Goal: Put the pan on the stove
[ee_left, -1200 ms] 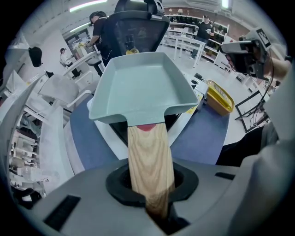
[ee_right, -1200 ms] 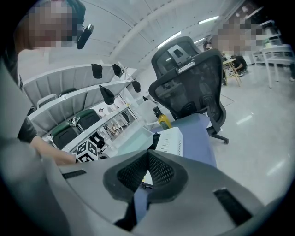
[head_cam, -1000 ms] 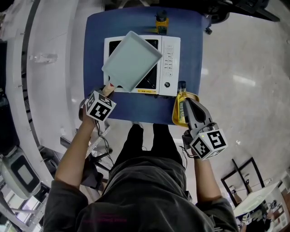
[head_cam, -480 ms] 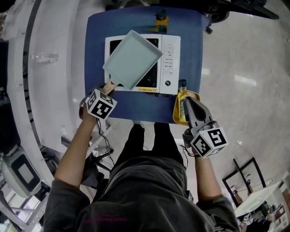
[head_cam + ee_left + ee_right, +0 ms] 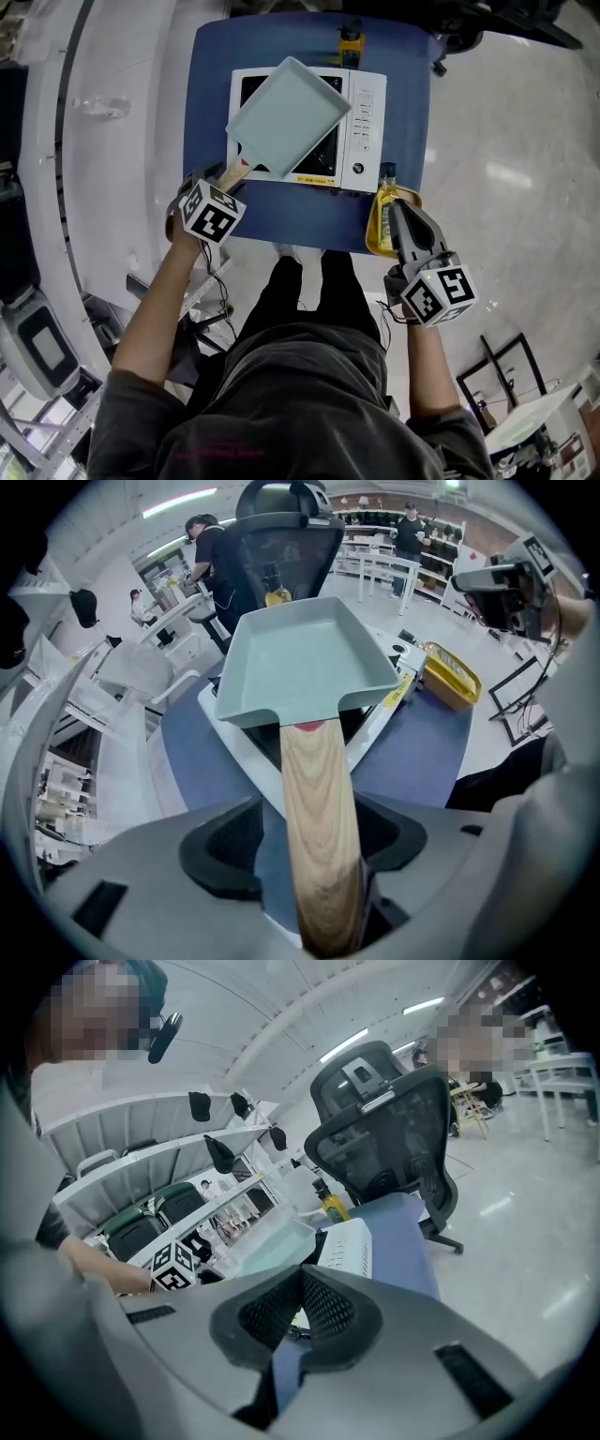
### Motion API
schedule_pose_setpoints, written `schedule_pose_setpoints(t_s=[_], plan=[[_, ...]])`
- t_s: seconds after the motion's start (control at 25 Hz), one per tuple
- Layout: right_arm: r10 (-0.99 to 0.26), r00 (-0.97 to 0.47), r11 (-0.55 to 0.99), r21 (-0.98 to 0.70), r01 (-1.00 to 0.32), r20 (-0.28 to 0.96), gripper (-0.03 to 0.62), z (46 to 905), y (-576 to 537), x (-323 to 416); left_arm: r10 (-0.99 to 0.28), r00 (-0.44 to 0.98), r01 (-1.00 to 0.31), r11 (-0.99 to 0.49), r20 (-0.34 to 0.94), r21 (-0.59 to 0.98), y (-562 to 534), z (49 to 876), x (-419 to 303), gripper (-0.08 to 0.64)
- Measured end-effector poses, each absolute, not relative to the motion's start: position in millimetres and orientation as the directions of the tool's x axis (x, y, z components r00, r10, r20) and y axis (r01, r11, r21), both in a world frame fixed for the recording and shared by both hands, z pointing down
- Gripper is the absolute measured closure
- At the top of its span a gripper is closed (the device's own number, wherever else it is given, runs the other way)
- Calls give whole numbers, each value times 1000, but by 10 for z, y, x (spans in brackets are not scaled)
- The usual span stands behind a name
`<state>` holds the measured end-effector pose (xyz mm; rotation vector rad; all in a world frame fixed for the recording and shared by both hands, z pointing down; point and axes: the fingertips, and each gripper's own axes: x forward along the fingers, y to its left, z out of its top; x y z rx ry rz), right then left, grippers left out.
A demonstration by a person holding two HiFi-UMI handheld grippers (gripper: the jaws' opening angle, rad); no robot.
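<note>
Gripping the wooden handle of the pale green pan, the left gripper holds it over the white stove on the blue table; whether the pan touches the stove, I cannot tell. The right gripper, jaws pressed together on nothing, hangs by a yellow tray at the table's near edge.

Probably a lab or office: mesh chair, white shelving, polished floor.
</note>
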<state>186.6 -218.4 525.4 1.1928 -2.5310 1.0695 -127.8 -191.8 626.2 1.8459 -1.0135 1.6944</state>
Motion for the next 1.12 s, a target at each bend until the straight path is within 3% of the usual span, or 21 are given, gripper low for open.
schedule_pose_setpoints(t_s=[0.52,0.84,1.12], plan=[[-668,-659,487,-466,-739,346,609,4644,-1899,1225,-482,168,-794,-583,860,-172,-1713,5095,-1495,259],[-683,-670,551,-398,-734,291,609,3991,-1675,639,-661,312,-840,-528,682,-127,-1385,4256,-1673,407],[-679,-686,610,-319,-725,263,609,3562,-1491,331,-757,355,-866,-488,548,-113,-1179,3748,-1759,522]])
